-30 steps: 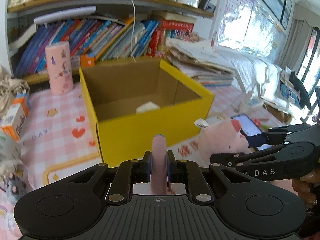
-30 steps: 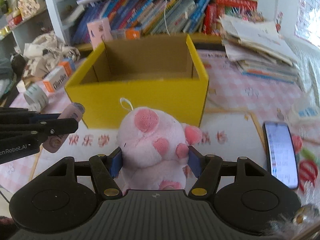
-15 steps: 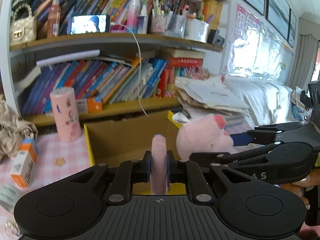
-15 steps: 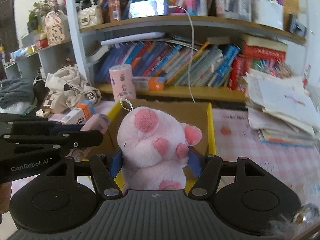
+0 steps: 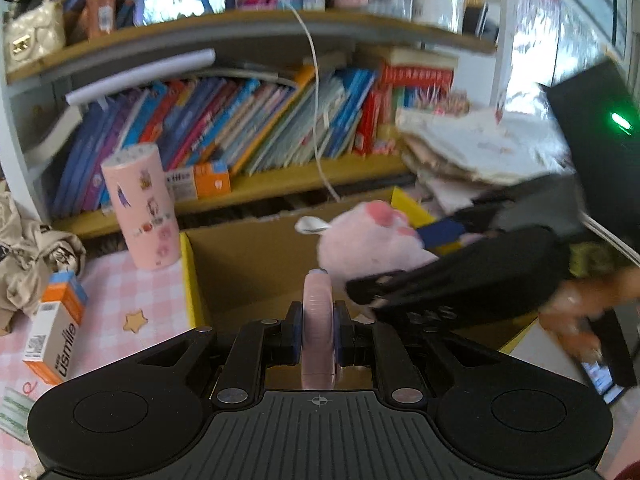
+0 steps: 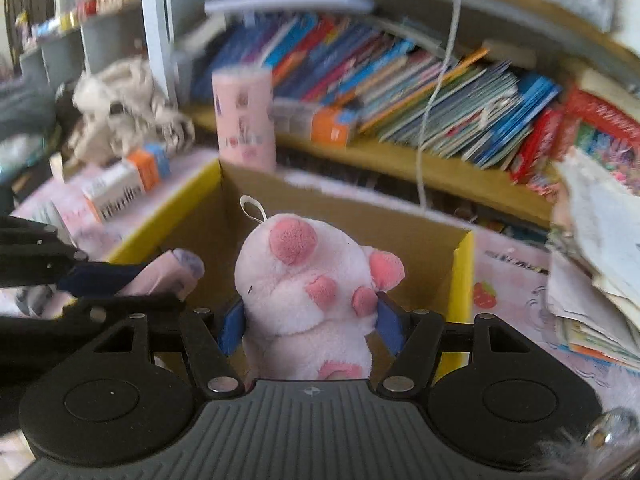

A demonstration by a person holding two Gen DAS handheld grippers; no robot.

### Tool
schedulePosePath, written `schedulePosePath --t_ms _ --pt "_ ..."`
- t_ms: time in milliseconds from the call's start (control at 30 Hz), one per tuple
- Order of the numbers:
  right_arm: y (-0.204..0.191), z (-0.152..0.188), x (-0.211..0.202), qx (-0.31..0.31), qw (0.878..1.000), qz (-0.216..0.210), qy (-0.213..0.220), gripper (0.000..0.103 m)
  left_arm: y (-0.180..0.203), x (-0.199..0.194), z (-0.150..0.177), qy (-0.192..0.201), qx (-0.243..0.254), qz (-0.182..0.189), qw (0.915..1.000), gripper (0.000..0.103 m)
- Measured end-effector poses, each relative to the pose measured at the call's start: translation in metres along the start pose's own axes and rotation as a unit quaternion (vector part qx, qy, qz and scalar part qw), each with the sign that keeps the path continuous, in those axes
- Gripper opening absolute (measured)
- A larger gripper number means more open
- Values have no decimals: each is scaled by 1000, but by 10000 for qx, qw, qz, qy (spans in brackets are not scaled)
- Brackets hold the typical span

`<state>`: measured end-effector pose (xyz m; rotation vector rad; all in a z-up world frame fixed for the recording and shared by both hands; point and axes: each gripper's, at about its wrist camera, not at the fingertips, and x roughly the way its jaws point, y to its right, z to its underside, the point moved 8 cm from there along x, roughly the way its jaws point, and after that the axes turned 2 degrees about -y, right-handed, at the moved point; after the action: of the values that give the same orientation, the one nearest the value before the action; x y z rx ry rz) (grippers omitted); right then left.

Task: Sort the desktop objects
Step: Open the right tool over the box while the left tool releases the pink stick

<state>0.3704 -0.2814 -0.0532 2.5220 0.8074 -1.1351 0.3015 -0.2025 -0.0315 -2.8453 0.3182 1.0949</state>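
Pink plush pig (image 6: 308, 292), clamped at its sides between the blue pads of the right tongs (image 6: 310, 326), held above the open top of the yellow cardboard box (image 6: 462, 276); its white hanging loop (image 6: 252, 208) points up and away from the camera. In the left wrist view the same pig (image 5: 368, 240) appears over the box's far right part, with the right tongs (image 5: 404, 268) reaching in from the right, motion-blurred.

Pink flat tube-like item (image 5: 317, 324), exact kind not discernible, gripped edge-on by the left tongs (image 5: 317, 332), whose pads press on both of its faces; it sits above the near edge of the box (image 5: 188, 276). In the right wrist view this item (image 6: 168, 276) and the left tongs (image 6: 108, 284) lie just left of the pig, over the box's left wall.

The box, brown inside, stands on a bench covered by a pink checked cloth (image 5: 132, 292). Left of the box: an orange-and-white carton (image 5: 56, 328), lying on the cloth. Behind the box's left corner: an upright pink cylindrical container (image 5: 140, 208) with stickers. Behind the box: a shelf of slanted books (image 5: 240, 120), with a white cable (image 5: 316, 100) hanging before them. Right of the box: a stack of loose papers (image 6: 596, 240).
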Motion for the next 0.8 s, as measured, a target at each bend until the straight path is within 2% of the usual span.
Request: schedulePosePath --t_ms 267,433,700,800 --pt "-3 1 48 -348 9975 -160 -587 64 -11 30 14 -503 -118 -156 9985 14" --pt "-5 0 64 -521 9943 -212 -902 66 -12 37 20 -664 -151 -185 9975 14" --pt "-5 -4 77 -531 9931 -298 -1005 68 -15 40 22 -717 -217 -231 9969 13" --pt "-3 -6 77 -425 9941 -313 -946 72 -15 39 22 -691 -244 -253 9970 15"
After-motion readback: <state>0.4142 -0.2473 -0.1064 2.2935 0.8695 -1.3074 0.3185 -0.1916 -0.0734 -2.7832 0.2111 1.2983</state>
